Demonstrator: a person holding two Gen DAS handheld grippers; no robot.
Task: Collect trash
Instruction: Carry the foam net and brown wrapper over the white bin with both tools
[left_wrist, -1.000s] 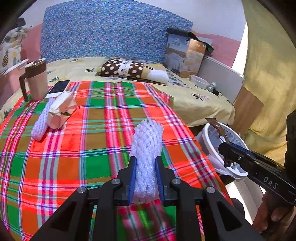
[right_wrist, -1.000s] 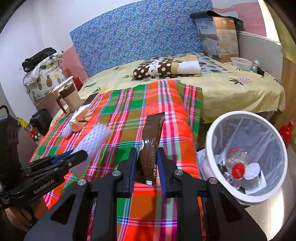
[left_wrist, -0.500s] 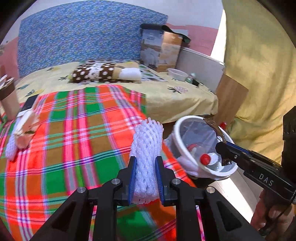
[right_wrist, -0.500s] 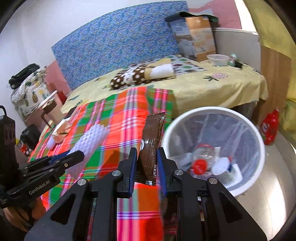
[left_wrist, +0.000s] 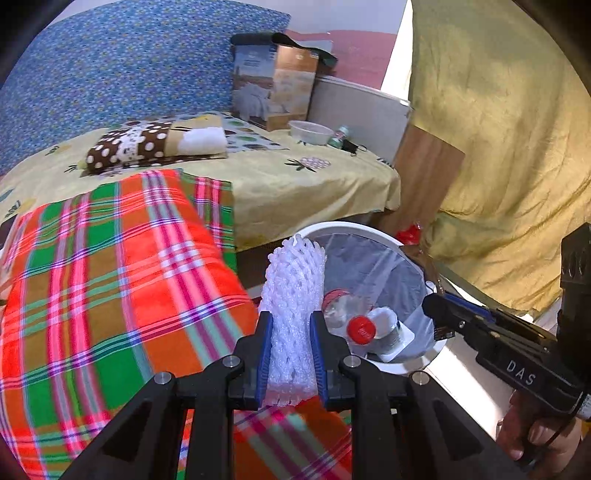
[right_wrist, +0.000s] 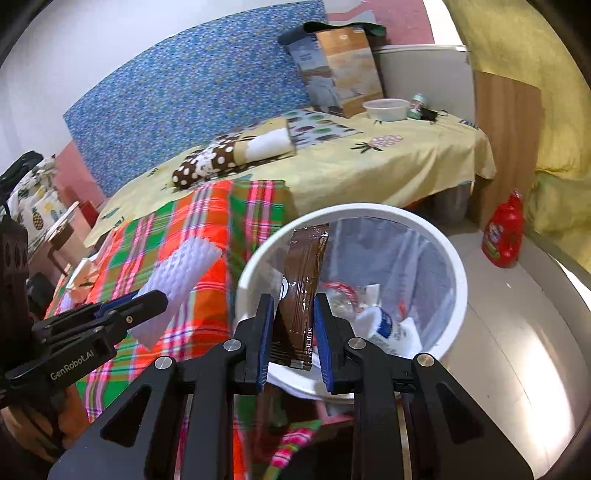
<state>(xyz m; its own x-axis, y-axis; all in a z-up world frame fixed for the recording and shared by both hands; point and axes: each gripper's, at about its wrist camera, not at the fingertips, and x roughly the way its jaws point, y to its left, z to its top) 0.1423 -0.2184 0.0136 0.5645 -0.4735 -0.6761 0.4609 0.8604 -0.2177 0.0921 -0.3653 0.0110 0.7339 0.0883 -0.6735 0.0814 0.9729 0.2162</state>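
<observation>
My left gripper (left_wrist: 291, 347) is shut on a white foam net sleeve (left_wrist: 293, 295) and holds it over the edge of the plaid blanket (left_wrist: 110, 280), beside the white trash bin (left_wrist: 369, 232). My right gripper (right_wrist: 293, 332) is shut on a brown snack wrapper (right_wrist: 303, 280) and holds it above the bin's near rim (right_wrist: 258, 254). The bin is lined with a clear bag and holds a red-capped bottle (left_wrist: 364, 328) and other trash. The left gripper with the sleeve shows in the right wrist view (right_wrist: 147, 299). The right gripper shows in the left wrist view (left_wrist: 436, 306).
A bed with a yellow sheet (right_wrist: 388, 162) carries a dotted pillow (right_wrist: 221, 158), a cardboard box (right_wrist: 336, 70) and a white bowl (right_wrist: 386, 109). A red detergent bottle (right_wrist: 504, 232) stands on the floor by a wooden panel (right_wrist: 506, 140). A yellow curtain (left_wrist: 498, 147) hangs at right.
Both grippers have swung right from over the blanket toward the bin, each still holding its piece. The wrapper is now over the bin's rim; the sleeve is next to the bin.
</observation>
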